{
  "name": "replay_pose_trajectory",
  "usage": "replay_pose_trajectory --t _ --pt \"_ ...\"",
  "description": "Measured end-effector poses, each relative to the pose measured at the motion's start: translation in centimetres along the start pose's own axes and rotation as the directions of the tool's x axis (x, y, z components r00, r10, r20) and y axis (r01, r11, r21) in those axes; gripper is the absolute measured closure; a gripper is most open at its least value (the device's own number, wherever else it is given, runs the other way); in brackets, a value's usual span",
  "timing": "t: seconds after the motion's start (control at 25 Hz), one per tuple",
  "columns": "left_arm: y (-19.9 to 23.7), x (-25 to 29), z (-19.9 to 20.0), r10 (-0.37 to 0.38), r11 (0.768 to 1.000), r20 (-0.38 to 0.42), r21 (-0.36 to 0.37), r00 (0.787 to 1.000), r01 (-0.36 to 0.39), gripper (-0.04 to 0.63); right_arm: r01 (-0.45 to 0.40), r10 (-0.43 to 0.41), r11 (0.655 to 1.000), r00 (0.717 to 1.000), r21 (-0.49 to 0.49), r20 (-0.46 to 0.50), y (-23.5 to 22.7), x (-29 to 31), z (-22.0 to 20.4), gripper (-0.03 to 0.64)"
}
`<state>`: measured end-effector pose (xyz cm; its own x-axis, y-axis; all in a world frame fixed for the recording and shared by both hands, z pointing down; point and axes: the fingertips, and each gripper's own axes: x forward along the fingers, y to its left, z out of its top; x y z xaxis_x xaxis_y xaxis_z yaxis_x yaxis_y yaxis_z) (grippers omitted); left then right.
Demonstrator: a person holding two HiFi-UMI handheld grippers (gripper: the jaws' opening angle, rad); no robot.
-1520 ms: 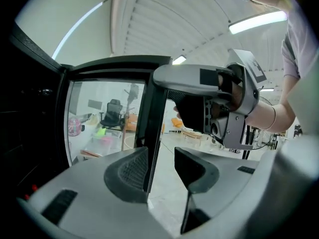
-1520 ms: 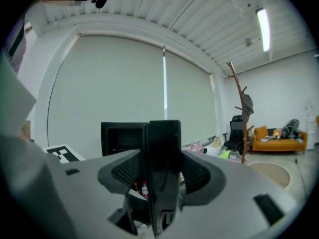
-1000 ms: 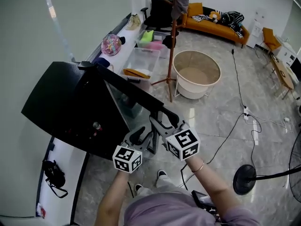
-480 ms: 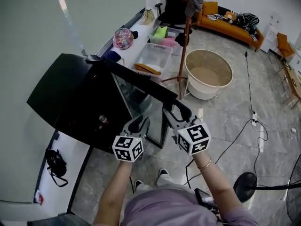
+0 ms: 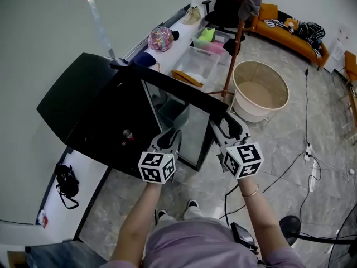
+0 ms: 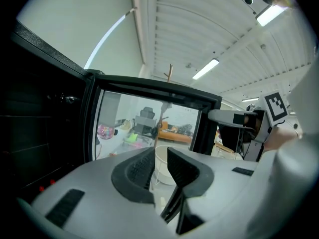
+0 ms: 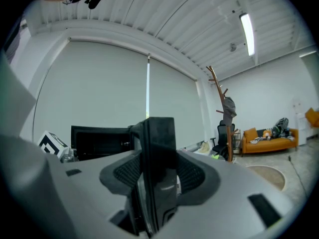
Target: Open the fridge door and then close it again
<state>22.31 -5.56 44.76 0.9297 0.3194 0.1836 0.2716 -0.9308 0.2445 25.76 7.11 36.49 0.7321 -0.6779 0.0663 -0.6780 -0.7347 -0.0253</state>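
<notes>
The black fridge (image 5: 83, 108) stands at the left with its glass door (image 5: 192, 130) swung partly open. My right gripper (image 5: 227, 130) is shut on the door's free edge; in the right gripper view both pads press the dark door edge (image 7: 158, 143). My left gripper (image 5: 170, 138) hovers beside the door on its inner side, touching nothing. Its jaws have just been closing and stand a narrow gap apart with nothing between them (image 6: 160, 158). Through the glass (image 6: 149, 128) the left gripper view shows the room, and the right gripper (image 6: 249, 126) on the door's edge.
A round beige basket (image 5: 261, 91) and a wooden coat stand (image 5: 237, 43) stand just beyond the door's swing. A clear bin (image 5: 195, 66) sits along the wall. Cables (image 5: 290, 166) run over the tiled floor at the right. A black bag (image 5: 66, 180) lies left of the fridge.
Both grippers have moved sideways along with the door's free edge, which looks a little farther from the cabinet. The left gripper's jaws have narrowed from wide to a slim gap.
</notes>
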Motion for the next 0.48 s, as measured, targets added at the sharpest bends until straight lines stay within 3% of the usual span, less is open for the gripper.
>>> replay_pose_trajectory --t 0.48 --pt "1.4 2.4 1.4 0.09 0.996 0.023 -0.009 0.996 -0.089 0.523 -0.022 0.022 1.0 1.0 -0.007 0.012 -3.5 2.0 0.2 0.408"
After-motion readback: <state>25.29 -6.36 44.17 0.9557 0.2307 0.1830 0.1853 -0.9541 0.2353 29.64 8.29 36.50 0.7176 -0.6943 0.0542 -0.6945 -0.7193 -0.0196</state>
